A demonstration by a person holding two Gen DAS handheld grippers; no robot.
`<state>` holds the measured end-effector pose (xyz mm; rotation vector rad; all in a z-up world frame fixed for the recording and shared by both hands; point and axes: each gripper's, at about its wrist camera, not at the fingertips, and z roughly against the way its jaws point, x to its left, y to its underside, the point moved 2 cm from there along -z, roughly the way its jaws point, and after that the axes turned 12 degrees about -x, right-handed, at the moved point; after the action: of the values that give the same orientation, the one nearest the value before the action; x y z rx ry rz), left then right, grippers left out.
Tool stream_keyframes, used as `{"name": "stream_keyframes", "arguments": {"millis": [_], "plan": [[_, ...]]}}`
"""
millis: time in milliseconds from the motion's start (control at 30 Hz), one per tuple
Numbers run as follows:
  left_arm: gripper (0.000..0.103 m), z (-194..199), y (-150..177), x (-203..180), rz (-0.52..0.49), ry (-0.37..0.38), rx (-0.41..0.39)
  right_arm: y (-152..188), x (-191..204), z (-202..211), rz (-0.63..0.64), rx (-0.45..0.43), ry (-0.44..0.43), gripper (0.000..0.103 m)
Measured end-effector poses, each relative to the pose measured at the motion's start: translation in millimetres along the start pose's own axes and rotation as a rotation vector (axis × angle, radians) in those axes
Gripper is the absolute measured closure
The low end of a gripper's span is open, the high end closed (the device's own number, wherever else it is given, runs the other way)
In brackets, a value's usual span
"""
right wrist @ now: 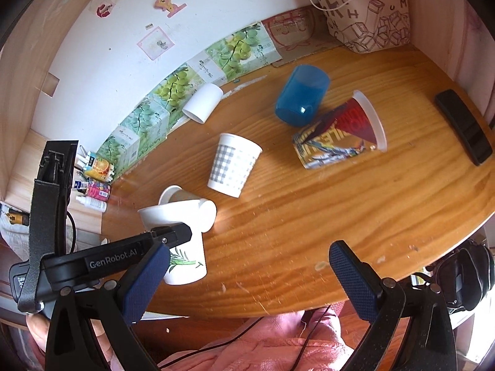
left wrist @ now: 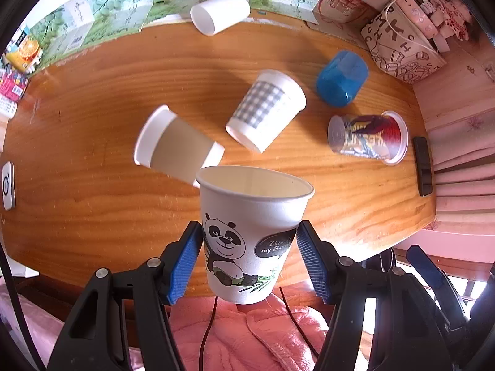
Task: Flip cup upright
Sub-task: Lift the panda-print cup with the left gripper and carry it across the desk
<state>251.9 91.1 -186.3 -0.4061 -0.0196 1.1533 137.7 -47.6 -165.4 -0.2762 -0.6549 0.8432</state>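
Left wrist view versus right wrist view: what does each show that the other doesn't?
Only the left wrist view shows the panda print on the panda cup, upright between the left gripper pads, and a white device at the table's left edge.

Only the right wrist view shows the wall stickers and the open, empty right gripper.

Both show the brown-sleeve cup, checked cup, blue cup, colorful cup and plain white cup lying on their sides, plus the black phone.

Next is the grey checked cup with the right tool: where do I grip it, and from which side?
Grip the grey checked cup across its checked mid-wall, coming down from above with the right tool. It seems to lie tipped, rim toward the wall, so fingers should straddle its sides, which look clear.
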Motion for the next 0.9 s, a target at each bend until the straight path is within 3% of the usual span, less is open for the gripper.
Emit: {"name": "stream_keyframes", "arguments": {"millis": [400,900], "plan": [[0.036,-18,38,-7,0.037,0.023,0.043,22,-20,14,0.044,0.027,0.038,0.000],[0.036,-55,34,3,0.090,0.062,0.142,22,-21,-9,0.129,0.113,0.112,0.000]]}}
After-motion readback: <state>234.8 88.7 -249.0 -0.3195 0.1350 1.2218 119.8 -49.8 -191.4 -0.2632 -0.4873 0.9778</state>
